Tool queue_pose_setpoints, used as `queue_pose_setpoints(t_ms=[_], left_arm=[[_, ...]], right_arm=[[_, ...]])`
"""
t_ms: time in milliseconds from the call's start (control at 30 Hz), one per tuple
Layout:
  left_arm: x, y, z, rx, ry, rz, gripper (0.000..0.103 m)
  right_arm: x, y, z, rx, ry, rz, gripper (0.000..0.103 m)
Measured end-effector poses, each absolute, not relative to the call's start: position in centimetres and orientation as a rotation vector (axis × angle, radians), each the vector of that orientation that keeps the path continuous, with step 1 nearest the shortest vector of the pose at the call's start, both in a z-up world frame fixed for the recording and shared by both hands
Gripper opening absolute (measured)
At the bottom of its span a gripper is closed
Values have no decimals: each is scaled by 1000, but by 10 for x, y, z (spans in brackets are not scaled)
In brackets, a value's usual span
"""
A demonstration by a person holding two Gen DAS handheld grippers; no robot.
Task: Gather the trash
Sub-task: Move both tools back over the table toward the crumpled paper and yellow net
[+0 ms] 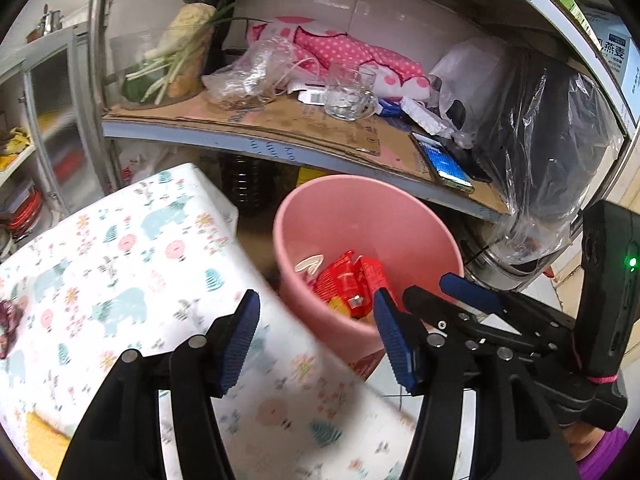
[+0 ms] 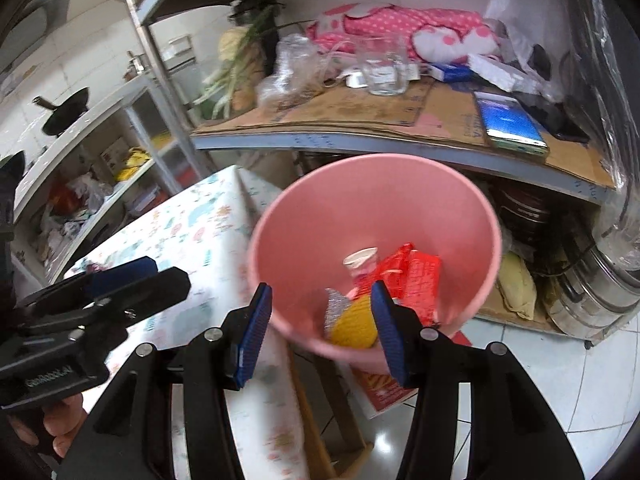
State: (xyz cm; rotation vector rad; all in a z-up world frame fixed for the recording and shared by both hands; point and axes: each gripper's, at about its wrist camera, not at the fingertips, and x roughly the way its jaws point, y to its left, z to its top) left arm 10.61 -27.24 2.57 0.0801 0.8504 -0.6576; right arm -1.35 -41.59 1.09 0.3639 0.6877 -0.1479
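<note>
A pink bin [image 1: 360,208] [image 2: 360,200] stands on the floor beside the table. Inside it lie a red wrapper [image 1: 348,280] [image 2: 416,272], a paper cup [image 2: 362,260], a yellow lump [image 2: 354,324] and a scrap of silver foil [image 2: 336,304]. My left gripper [image 1: 315,294] hangs open over the table's corner and the bin's near rim, with nothing between its blue pads. My right gripper [image 2: 320,286] is open and empty above the bin's mouth. Each gripper shows at the edge of the other's view, side by side.
The table [image 1: 120,260] wears a cloth with an animal print, and a dark red scrap [image 1: 10,316] lies at its far left edge. A cardboard-lined shelf [image 1: 280,120] behind the bin holds a phone [image 1: 444,160], a glass mug [image 1: 348,96], bags and vegetables. Steel pots [image 2: 592,292] stand on the floor to the right.
</note>
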Motion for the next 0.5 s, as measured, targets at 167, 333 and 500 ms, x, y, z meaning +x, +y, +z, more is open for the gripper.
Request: queue_pose_setpoints(t_ms=[167,333,500], left_arm=[[91,-243,29,95,833,-628,58],[79,-210,33,93,822,-597,58],[72,-173,34,75,825,-549,58]], right_arm=[[-14,-390,15,325,694,-85,52],[-15,-362,18,313,703,-21,52],[-15,-331,19,295,726,81,52]])
